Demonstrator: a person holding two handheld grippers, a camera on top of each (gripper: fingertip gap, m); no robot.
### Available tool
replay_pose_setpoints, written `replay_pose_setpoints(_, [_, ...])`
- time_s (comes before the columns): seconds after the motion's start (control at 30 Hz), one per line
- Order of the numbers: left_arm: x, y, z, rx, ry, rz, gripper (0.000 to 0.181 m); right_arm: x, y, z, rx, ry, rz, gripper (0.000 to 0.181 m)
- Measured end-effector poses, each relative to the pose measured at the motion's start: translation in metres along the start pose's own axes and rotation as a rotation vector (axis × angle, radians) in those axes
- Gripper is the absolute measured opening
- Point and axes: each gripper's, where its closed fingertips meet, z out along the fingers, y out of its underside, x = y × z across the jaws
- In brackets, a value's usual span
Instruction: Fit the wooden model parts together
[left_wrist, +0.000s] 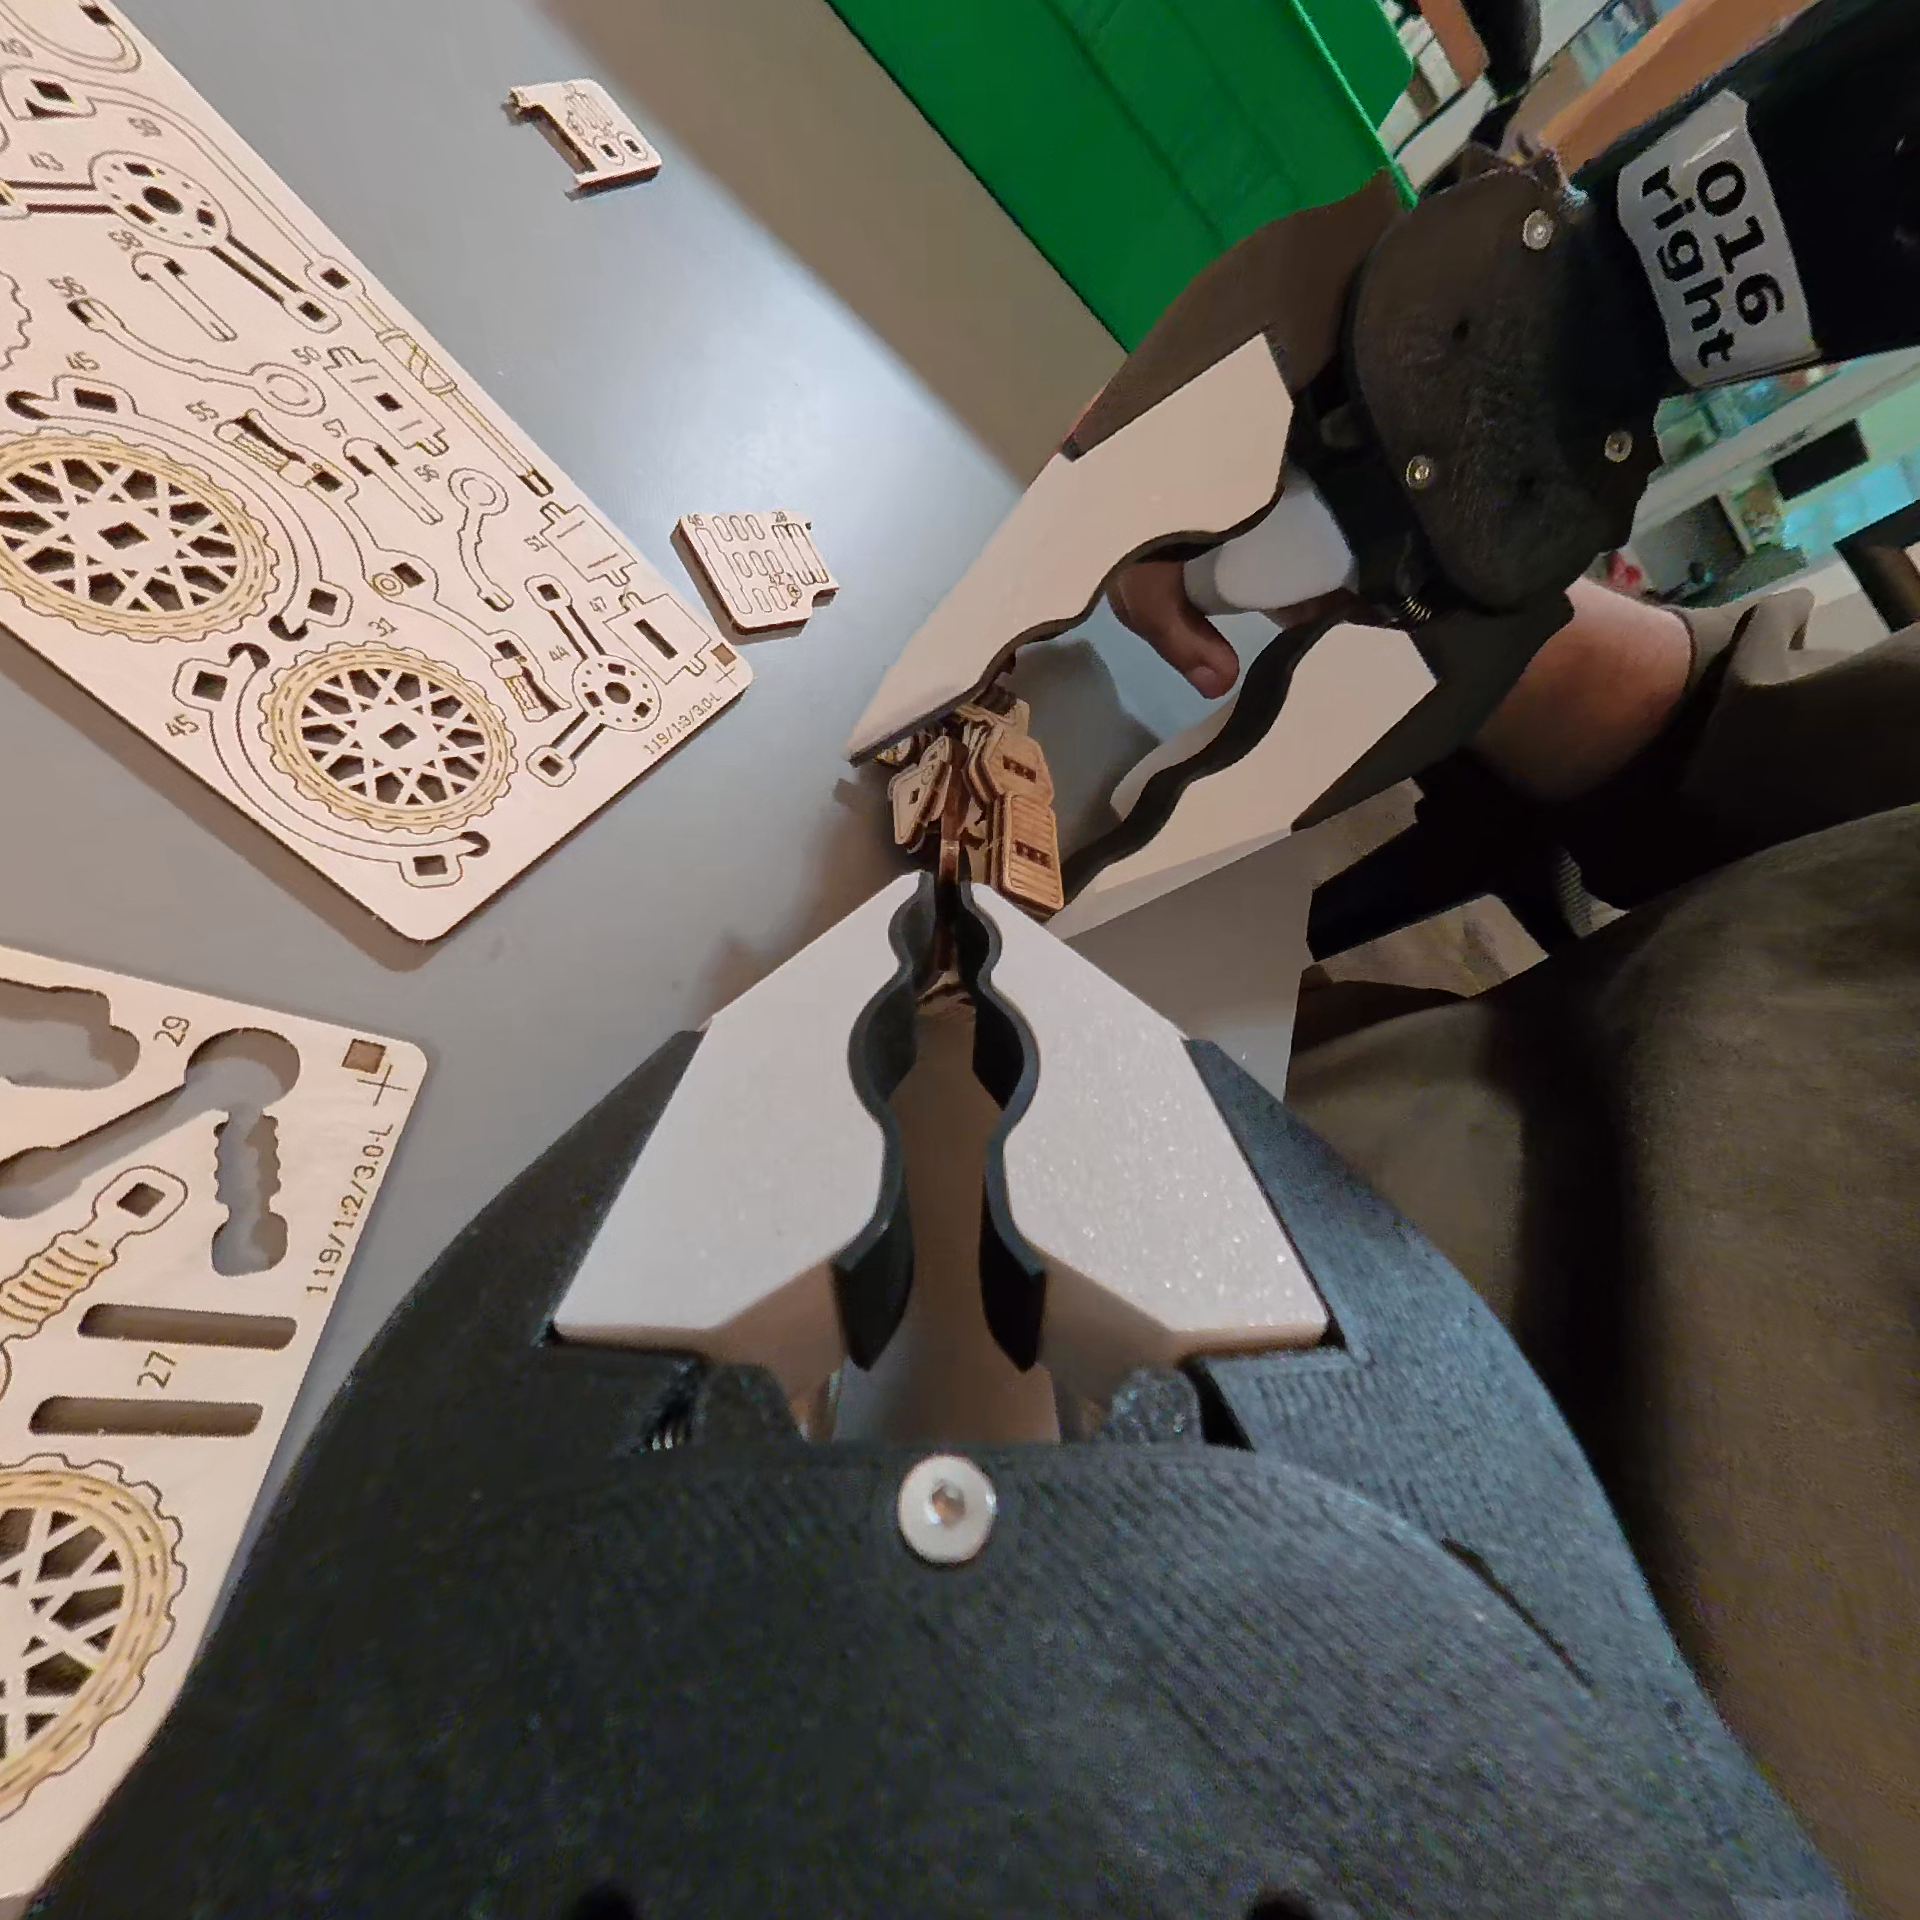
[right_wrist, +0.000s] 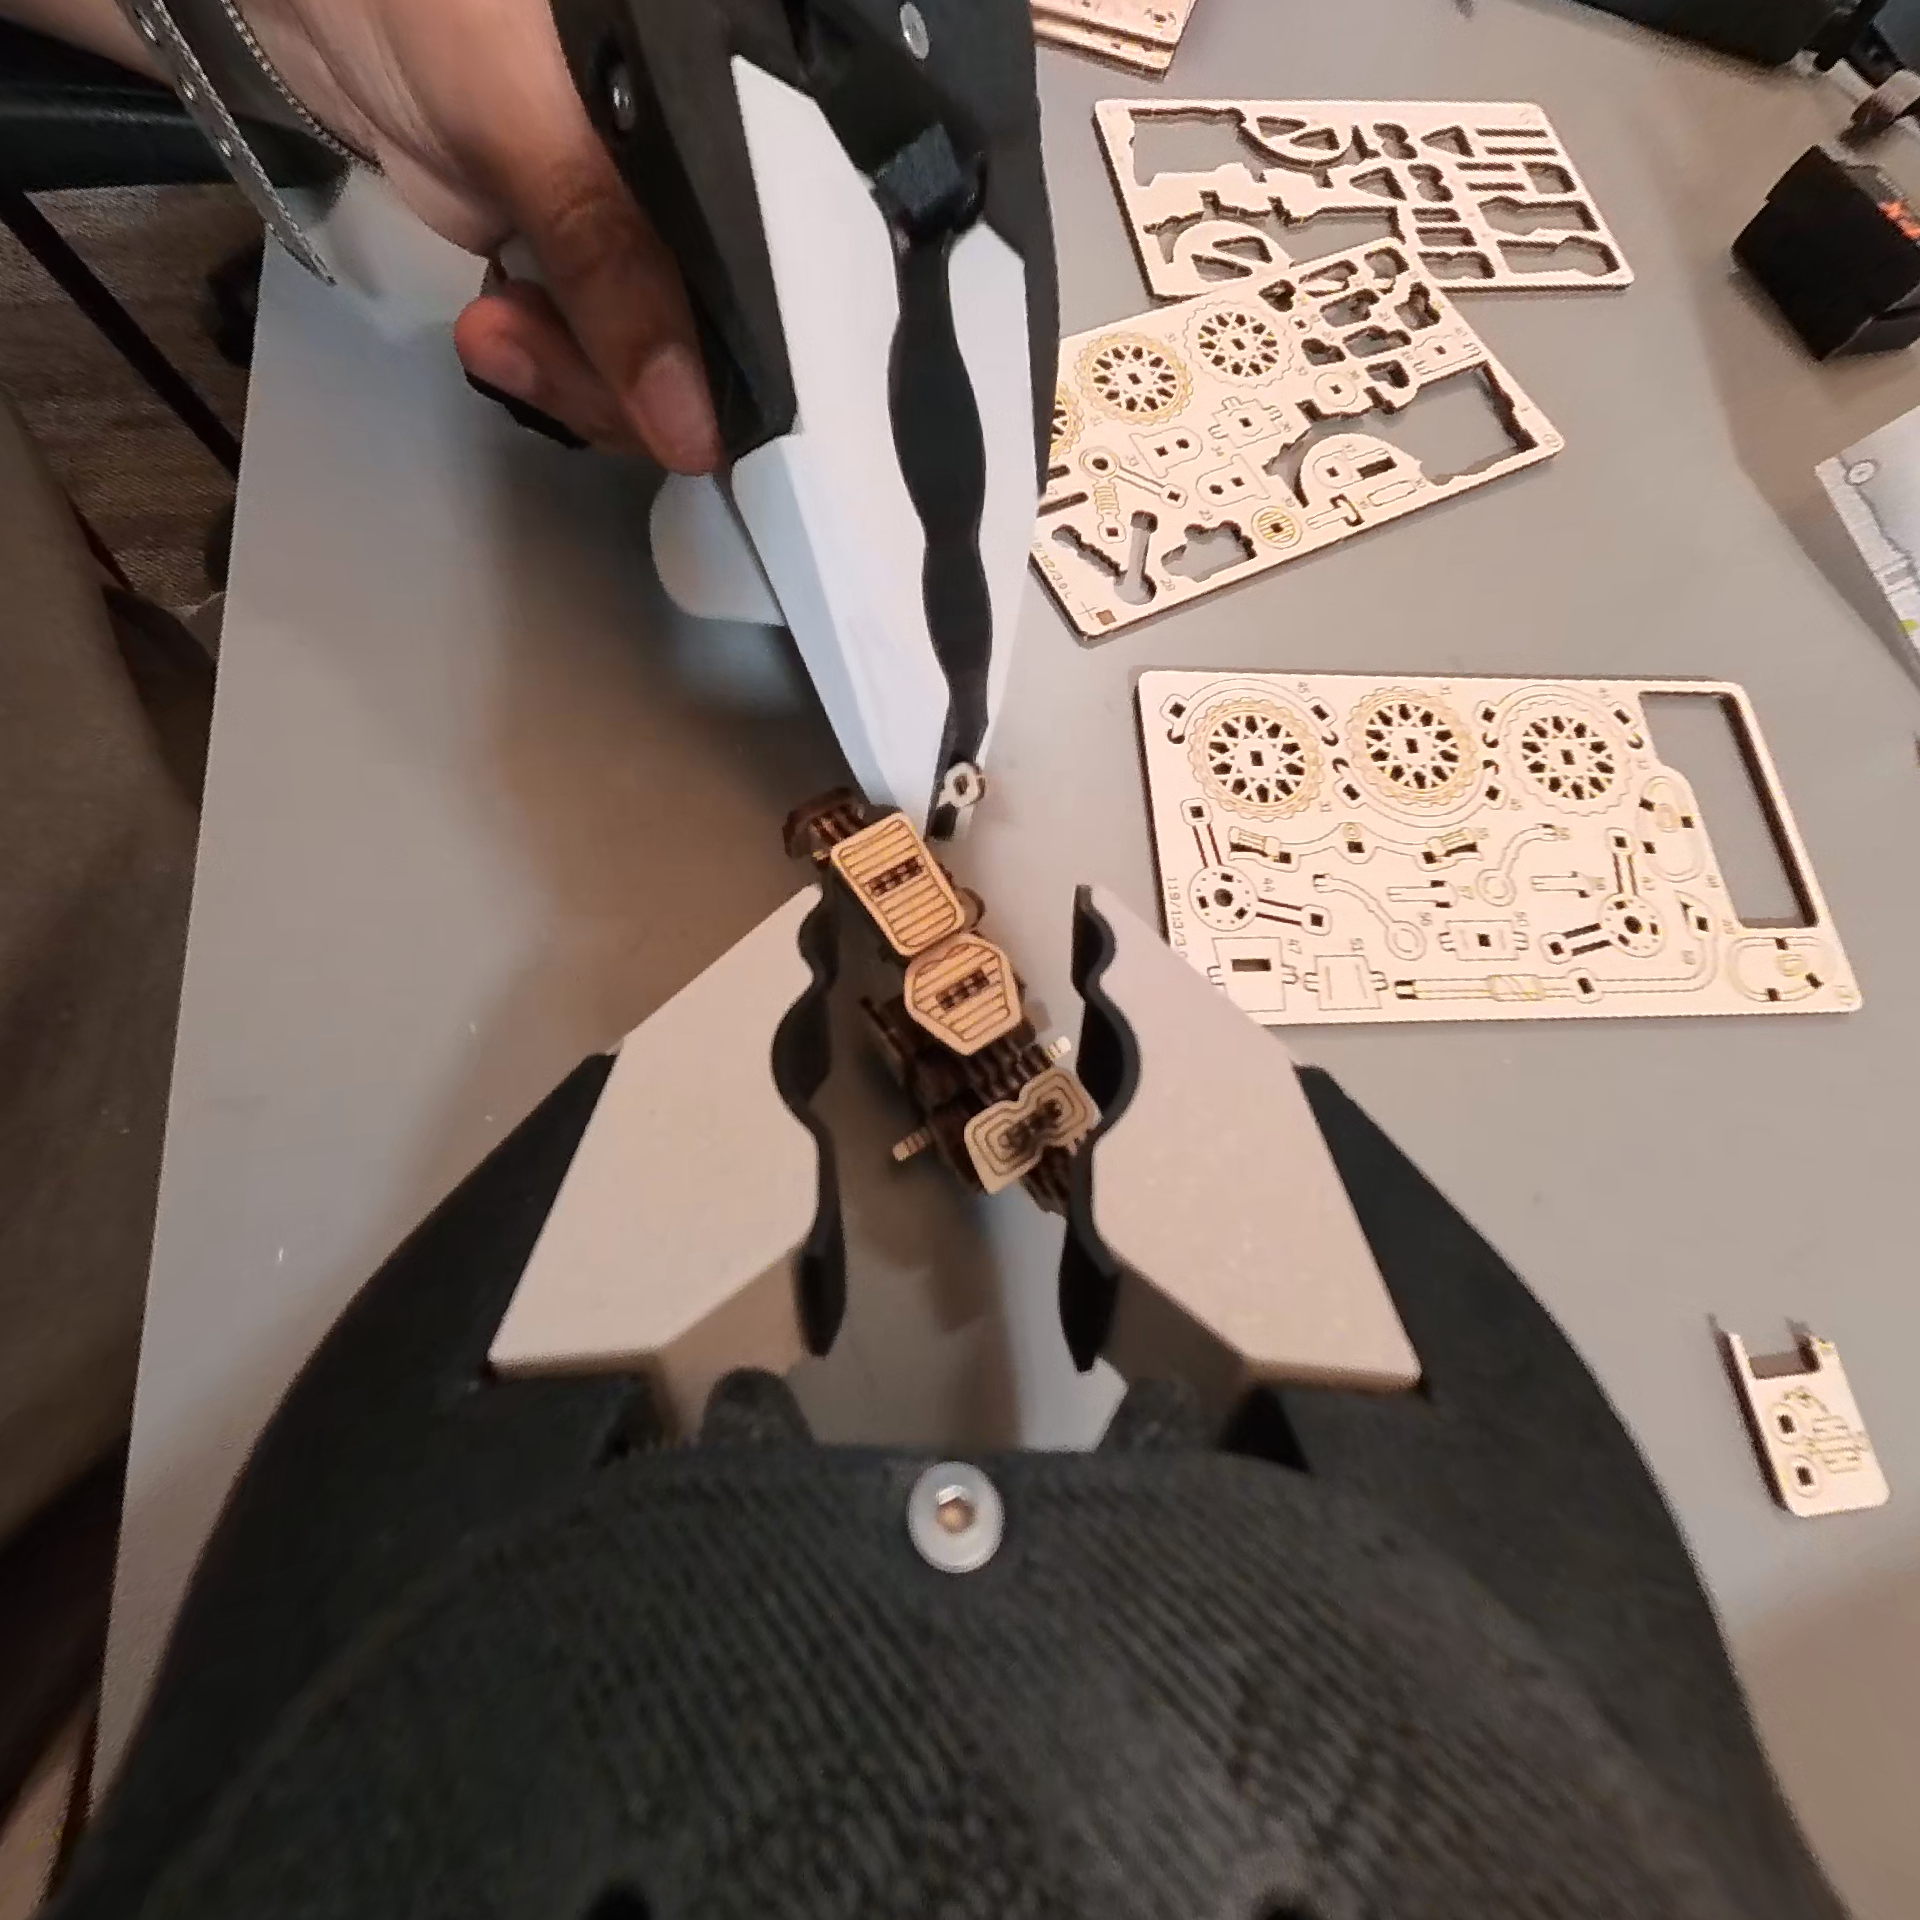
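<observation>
Wooden model (right_wrist: 956, 1013), long axis toward left claw (right_wrist: 961, 800)

Both wrist cameras look down along their claws, facing each other closely over the same wooden model (right_wrist: 935, 997)

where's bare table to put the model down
Bare grey table lies left of the wooden model, out to the table edge. Right is crowded: part sheets and a loose small piece, with only a bare strip between them.
</observation>
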Motion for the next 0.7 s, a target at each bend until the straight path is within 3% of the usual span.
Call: replay_pose_setpoints(0.7, [-0.0012, 0.0048, 0.0002, 0.01, -0.016, 0.022, 0.0, -0.007, -0.0011, 0.0021, -0.001, -0.002, -0.001, 0.051])
